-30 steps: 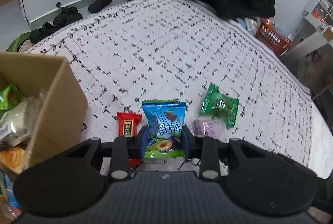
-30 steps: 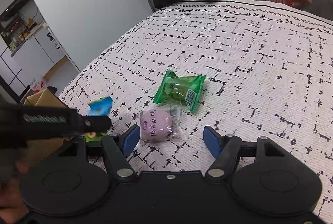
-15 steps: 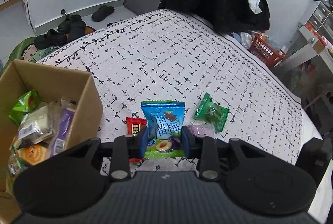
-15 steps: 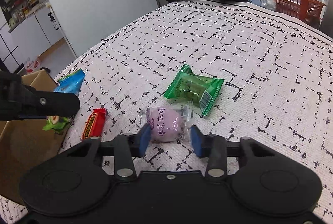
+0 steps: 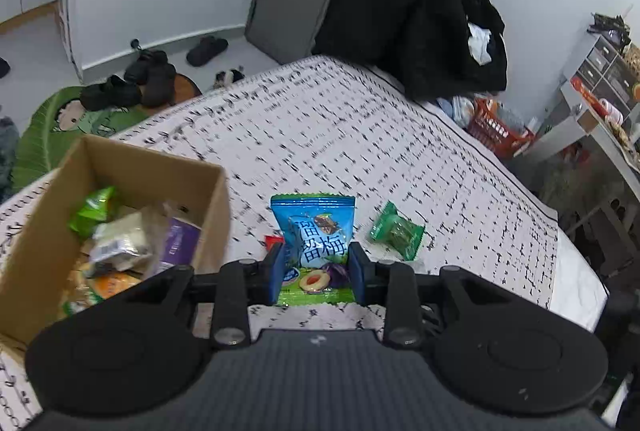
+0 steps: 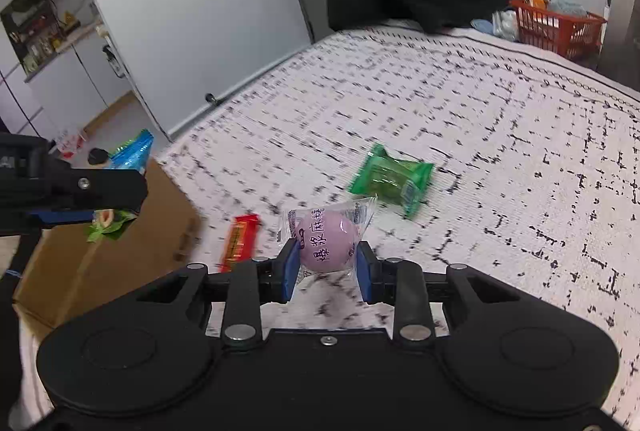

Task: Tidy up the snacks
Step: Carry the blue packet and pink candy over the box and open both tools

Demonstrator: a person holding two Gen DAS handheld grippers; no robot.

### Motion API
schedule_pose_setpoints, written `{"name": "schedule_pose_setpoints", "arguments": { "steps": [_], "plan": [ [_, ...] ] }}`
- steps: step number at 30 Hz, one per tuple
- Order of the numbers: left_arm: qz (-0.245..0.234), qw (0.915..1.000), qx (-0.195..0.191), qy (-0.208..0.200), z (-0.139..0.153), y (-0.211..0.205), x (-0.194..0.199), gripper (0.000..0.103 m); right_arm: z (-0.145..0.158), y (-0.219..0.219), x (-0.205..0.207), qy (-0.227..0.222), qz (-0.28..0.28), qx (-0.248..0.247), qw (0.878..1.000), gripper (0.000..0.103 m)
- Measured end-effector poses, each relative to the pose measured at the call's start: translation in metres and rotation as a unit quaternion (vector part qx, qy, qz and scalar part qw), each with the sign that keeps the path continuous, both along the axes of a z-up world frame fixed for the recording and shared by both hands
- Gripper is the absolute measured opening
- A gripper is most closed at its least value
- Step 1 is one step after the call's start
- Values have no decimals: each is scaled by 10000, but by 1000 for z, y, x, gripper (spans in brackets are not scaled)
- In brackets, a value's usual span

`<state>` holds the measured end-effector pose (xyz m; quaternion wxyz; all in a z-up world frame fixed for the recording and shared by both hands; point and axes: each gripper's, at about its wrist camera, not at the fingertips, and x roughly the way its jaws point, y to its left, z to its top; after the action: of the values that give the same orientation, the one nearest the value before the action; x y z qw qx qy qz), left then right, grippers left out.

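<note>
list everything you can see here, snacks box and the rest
plum candy packet: 1, blue, held in left gripper
mochi ball: 1, purple in clear wrap, held in right gripper
green snack: 1, green, lying on bed
red bar: 1, red, on bed beside box
box: 1, brown cardboard, on bed, holding several snacks
bed: 1, white cover with black marks
basket: 1, orange, beyond bed
black clothes: pile, at bed's far end
shoes: several, dark, on floor
left gripper: black, blue pads, shut
right gripper: black, blue pads, shut
</note>
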<state>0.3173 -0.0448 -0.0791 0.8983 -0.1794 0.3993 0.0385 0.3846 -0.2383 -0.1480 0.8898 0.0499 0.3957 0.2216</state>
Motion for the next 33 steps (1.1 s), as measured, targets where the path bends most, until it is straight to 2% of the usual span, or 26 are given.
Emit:
{"name": "schedule_pose_setpoints", "arguments": {
  "steps": [17,33],
  "plan": [
    [683,9976,-89,-36,8,70,-56,32,58,36,-47,-390,113,220,9989,29],
    [1051,9937,-375,98,-11,120,-75,32,75,91,-64,-545,487,55,9973,29]
  ]
}}
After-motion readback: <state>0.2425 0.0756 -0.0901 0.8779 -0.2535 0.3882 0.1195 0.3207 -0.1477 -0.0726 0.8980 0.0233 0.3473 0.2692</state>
